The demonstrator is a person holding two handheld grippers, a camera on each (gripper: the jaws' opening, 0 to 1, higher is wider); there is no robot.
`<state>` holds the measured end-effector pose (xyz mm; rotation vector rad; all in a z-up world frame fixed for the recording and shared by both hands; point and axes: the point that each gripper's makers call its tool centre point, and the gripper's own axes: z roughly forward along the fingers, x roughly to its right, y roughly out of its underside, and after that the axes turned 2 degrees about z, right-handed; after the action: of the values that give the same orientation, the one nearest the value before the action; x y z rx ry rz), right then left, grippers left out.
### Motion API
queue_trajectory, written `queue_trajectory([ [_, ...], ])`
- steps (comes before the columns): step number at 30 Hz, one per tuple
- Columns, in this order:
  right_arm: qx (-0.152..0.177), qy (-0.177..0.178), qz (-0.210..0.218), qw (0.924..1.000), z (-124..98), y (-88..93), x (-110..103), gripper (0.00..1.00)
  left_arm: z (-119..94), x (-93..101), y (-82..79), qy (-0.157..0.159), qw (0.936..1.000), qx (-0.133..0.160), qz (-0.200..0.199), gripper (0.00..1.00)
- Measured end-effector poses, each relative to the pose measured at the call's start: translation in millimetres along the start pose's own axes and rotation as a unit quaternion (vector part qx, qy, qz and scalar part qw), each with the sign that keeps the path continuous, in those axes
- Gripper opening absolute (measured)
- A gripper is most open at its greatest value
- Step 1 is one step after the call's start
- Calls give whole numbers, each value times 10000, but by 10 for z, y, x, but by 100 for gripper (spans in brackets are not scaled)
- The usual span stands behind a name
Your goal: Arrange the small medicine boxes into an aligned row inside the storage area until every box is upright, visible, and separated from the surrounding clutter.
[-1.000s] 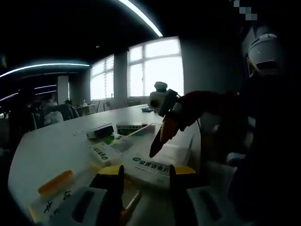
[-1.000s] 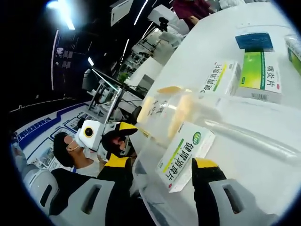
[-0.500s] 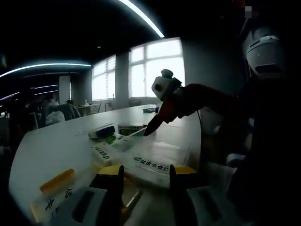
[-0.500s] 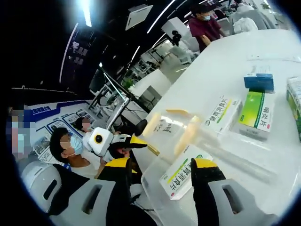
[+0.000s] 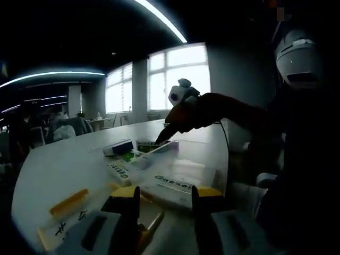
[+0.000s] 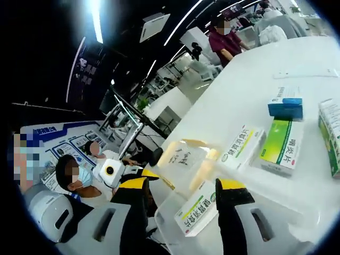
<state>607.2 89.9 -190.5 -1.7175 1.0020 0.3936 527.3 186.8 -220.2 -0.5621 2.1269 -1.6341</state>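
A clear plastic storage box with yellow latches stands on the white table. Inside it lies a white medicine box with a green stripe, seen in the left gripper view as a flat white box. My right gripper is open above that box, and in the left gripper view it hangs over the far boxes as an orange-tipped gripper. My left gripper is open at the storage box's near corner. Loose on the table lie a white box, a green box and a blue box.
Another green-and-white box lies at the right edge. A yellow latch sticks out at the storage box's near left. People sit beside the table, and one stands at its far end. Windows are behind.
My right gripper has lifted and moved away from the storage box toward the loose boxes farther along the table. The left gripper has stayed where it was.
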Motion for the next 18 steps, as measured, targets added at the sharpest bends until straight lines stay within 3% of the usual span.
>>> queue_trajectory([
  [2, 71, 21, 22, 10000, -21, -55, 42, 49, 4, -5, 6, 8, 10000, -7, 3, 38],
  [4, 484, 90, 168, 9986, -70, -233, 121, 46, 6, -11, 4, 18, 10000, 12, -12, 38],
  [11, 574, -35, 383, 9976, -182, -369, 240, 45, 24, -19, 2, 90, 10000, 35, -23, 39],
  [18, 630, 115, 437, 9970, -245, -434, 382, 45, 30, -35, -18, 102, 9999, 37, -8, 39],
])
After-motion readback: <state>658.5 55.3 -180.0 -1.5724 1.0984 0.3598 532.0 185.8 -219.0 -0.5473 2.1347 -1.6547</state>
